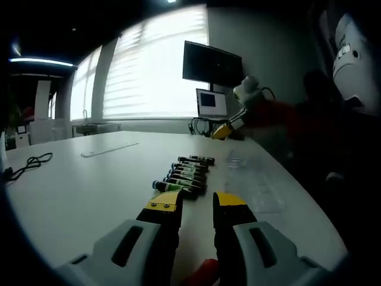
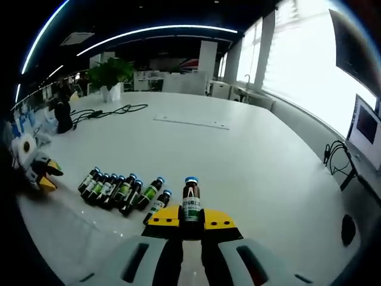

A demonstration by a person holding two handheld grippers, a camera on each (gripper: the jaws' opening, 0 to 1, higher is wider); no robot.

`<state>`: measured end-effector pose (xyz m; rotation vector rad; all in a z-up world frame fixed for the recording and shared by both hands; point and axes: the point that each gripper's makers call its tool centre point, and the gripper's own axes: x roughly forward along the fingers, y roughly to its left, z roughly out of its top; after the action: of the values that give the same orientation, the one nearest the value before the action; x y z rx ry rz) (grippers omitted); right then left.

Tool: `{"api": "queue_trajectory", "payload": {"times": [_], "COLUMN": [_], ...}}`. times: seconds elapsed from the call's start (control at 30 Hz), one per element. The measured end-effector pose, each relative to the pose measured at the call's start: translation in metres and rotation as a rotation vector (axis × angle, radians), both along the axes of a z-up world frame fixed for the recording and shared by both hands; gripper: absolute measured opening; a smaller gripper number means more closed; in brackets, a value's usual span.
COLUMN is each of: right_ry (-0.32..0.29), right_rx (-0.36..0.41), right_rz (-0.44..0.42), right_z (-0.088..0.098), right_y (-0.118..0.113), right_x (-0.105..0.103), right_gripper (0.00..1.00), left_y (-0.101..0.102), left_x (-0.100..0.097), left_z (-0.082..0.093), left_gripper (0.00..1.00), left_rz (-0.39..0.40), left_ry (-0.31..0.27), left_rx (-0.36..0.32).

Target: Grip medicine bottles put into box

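Strong daylight through blinds of window, washed out to white; same glare at upper right of right gripper view. Ceiling light strips curved by fisheye. Table bright, shadows soft. Area right of left gripper dark, underexposed. Left gripper view slightly soft; edges bent, dim.

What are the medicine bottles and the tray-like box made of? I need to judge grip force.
Medicine bottles: dark, glossy, probably glass, with blue caps and green paper-like labels. Box: clear thin plastic, apparently; the table shows through it. The right gripper holds one bottle.
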<state>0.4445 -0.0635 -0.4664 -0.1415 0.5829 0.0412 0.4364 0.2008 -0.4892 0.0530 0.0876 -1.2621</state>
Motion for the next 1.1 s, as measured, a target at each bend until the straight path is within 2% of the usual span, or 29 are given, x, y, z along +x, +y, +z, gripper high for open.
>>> {"api": "queue_trajectory", "payload": {"times": [0.53,1.1], "right_ry": [-0.017,0.009], "right_rx": [-0.01,0.019], "right_rz": [-0.037,-0.101], "right_z": [0.011,-0.005], "right_y": [-0.005,-0.013], "right_x": [-0.033,-0.066], "right_gripper": [0.07,0.07], "left_y": [0.001,0.0], "left_x": [-0.001,0.0], "left_z": [0.0,-0.001], "left_gripper": [0.14,0.14], "left_rz": [0.003,0.004], "left_ry": [-0.014,-0.013], "left_rx": [0.007,0.008]}}
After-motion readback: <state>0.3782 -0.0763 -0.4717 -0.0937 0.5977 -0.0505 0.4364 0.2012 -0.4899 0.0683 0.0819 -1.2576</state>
